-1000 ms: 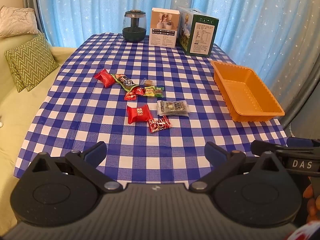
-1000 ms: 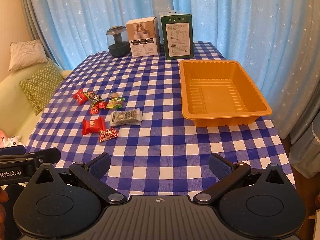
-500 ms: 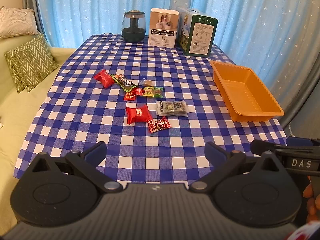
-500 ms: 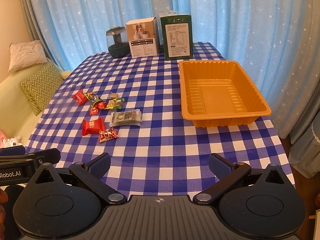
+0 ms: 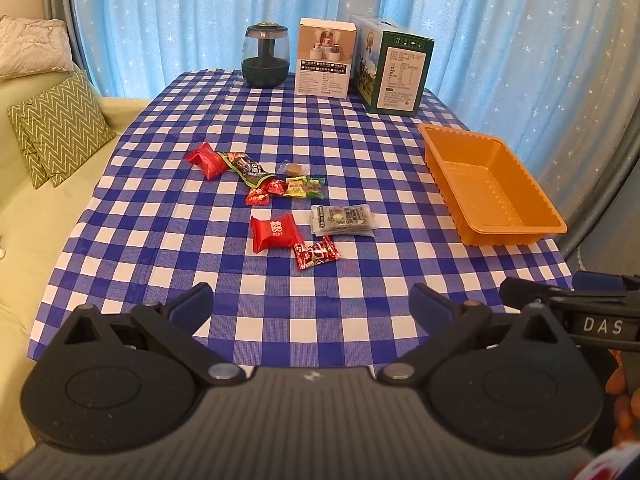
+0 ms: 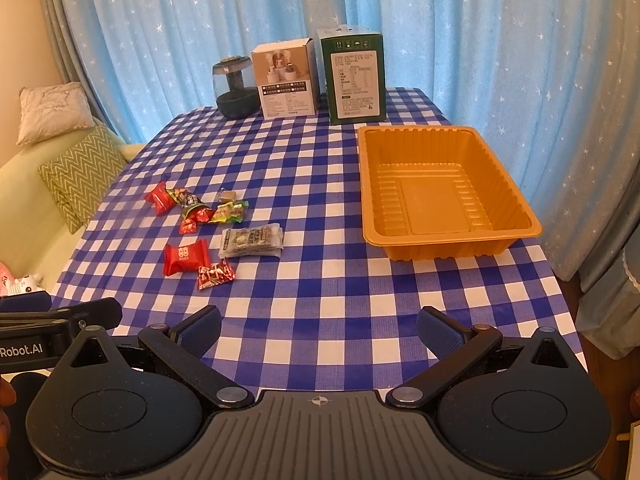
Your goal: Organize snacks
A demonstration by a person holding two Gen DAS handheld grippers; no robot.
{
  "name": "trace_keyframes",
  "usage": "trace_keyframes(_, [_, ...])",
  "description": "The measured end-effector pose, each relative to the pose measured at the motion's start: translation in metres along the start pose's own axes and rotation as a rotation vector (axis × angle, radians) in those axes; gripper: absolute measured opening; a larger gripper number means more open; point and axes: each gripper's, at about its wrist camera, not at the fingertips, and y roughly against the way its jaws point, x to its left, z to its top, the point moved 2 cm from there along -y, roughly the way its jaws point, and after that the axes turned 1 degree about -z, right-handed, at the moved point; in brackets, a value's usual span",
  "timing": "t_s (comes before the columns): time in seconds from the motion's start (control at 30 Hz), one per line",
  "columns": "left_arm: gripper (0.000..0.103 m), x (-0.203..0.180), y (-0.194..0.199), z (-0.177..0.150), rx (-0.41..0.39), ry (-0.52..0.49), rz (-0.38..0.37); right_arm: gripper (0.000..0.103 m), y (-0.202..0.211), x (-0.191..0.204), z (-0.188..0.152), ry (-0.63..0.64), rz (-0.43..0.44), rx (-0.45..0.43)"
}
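**Reader:** Snacks first: where are they?

**Describer:** Snacks lie in a loose scatter on the left-middle of a blue-and-white checked tablecloth. Nearest the camera sit a square red packet, a small red wrapped candy and a clear flat pack with green print. Farther back are more small red, green and yellow wrappers. An orange tray stands well apart to their right, with nothing inside it.

**Reader:** And the two grippers?

**Describer:** The left gripper and the right gripper both hover over the near edge of the table, fingers spread wide, holding nothing. Neither touches a snack.

**Reader:** So which step is this?

**Describer:** Judging by the bare tray, sorting has not begun; this looks like the approach before the first pick. The next move likely calls for one gripper to reach forward to a near wrapper, straddle it, close, and carry it right to the tray. Thin, flat wrappers may slip or slide on the cloth.

**Reader:** Any change from a second ago?

**Describer:** Almost none. Snacks and tray sit where they were, and both grippers stay open; the left view has shifted only slightly.
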Motion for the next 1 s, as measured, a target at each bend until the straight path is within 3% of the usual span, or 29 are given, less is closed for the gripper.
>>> trace_keyframes(0.63, [0.103,0.002,-0.008,-0.006,0.015,0.0,0.003,0.103,-0.008,0.0,-0.004,-0.002,0.004,0.005])
trace_keyframes(1.0, [0.099,0.028,-0.04,0.003,0.029,-0.018,0.025,0.103,-0.038,0.011,-0.007,0.018,0.055,-0.015])
